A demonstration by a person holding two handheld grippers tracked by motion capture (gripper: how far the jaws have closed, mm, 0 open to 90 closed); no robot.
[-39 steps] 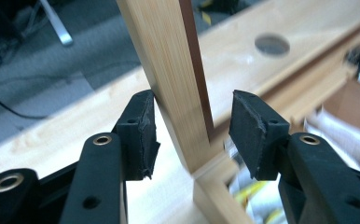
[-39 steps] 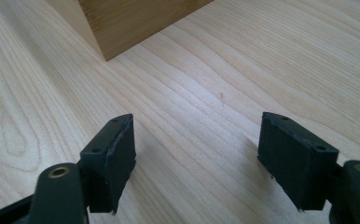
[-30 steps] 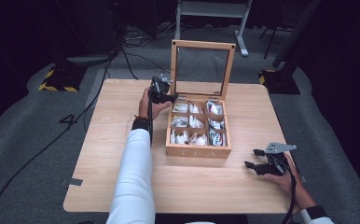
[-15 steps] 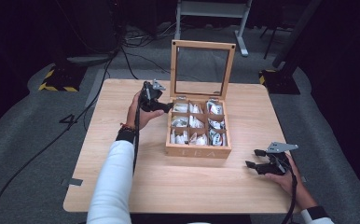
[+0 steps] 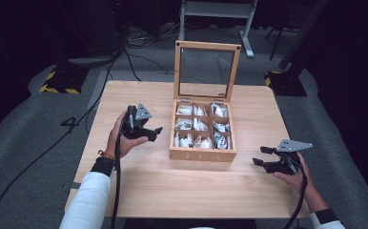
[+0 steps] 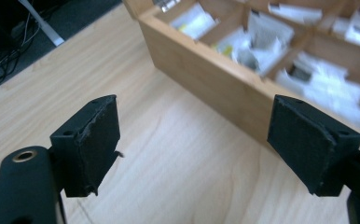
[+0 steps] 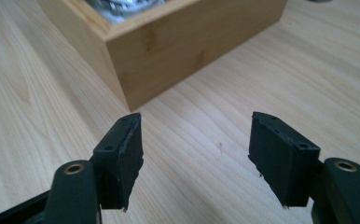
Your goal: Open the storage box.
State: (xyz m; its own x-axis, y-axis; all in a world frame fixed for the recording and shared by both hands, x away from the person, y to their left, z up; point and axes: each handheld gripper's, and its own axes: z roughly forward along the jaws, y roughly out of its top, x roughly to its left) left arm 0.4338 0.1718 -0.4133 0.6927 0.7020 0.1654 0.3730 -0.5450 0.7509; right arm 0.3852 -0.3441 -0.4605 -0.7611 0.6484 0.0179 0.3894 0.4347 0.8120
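Observation:
A wooden box (image 5: 202, 153) stands mid-table, its glass-paned lid (image 5: 206, 46) upright at the back and its compartments full of white packets (image 5: 196, 125). To the left of the box a hand holds my left gripper (image 5: 152, 134) above the table. Its jaws have just been opening and stand open, with nothing between them. The left gripper view has this gripper (image 6: 194, 126) facing the box's side wall (image 6: 206, 70). My right gripper (image 5: 260, 155) hovers right of the box's front corner (image 7: 169, 51). Its jaws have closed a little but remain open (image 7: 197, 140) and empty.
The light wooden table (image 5: 125, 95) has bare room on both sides of the box and in front of it. Cables (image 5: 134, 43) lie on the dark floor behind. A yellow-and-black striped base (image 5: 58, 83) sits off the table's back left corner.
The left hand has drawn its gripper away from the box's back left corner, leftward and toward the person, and its jaws have opened. The right gripper has risen slightly.

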